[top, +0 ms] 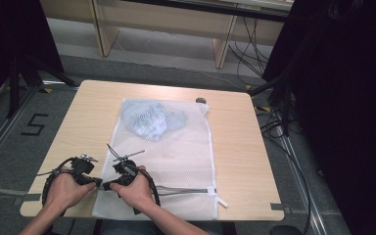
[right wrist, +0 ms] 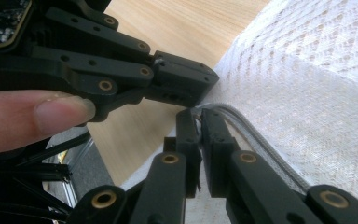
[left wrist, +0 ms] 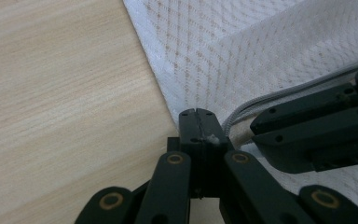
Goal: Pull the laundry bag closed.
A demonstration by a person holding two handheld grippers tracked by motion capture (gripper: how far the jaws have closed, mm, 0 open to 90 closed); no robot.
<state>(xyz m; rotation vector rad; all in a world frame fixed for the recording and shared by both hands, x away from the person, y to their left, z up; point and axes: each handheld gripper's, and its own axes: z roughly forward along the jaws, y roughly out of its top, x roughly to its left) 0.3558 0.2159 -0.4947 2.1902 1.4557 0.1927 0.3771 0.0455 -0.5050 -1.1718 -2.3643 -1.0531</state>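
A white mesh laundry bag (top: 166, 161) lies flat on the desk (top: 68, 132), reaching from the near edge to the far half, with a bundle of pale cloth (top: 149, 121) showing through its far end. The grey zipper (top: 186, 191) runs along the near edge, and both tools meet at its left end. The left hand-held gripper (top: 97, 182) has its jaws pressed together at the bag's near left corner; in the left gripper view (left wrist: 198, 128) a scrap of white sits in the seam, so it probably pinches the hem, though the fabric there is hard to make out. The right hand-held gripper (top: 106, 186) is clamped narrow too, and in its own view (right wrist: 200, 126) the jaws pinch a small piece at the zipper's end, apparently the pull. The bag should handle as light, limp stuff: it will wrinkle and drag rather than hold shape, and the open weave can snag on a jaw corner. The cloth inside adds a little weight at the far end only. The firmest holds are the stitched hem and the zipper tape, where the mesh is doubled; one tool must anchor the corner while the other draws the pull.
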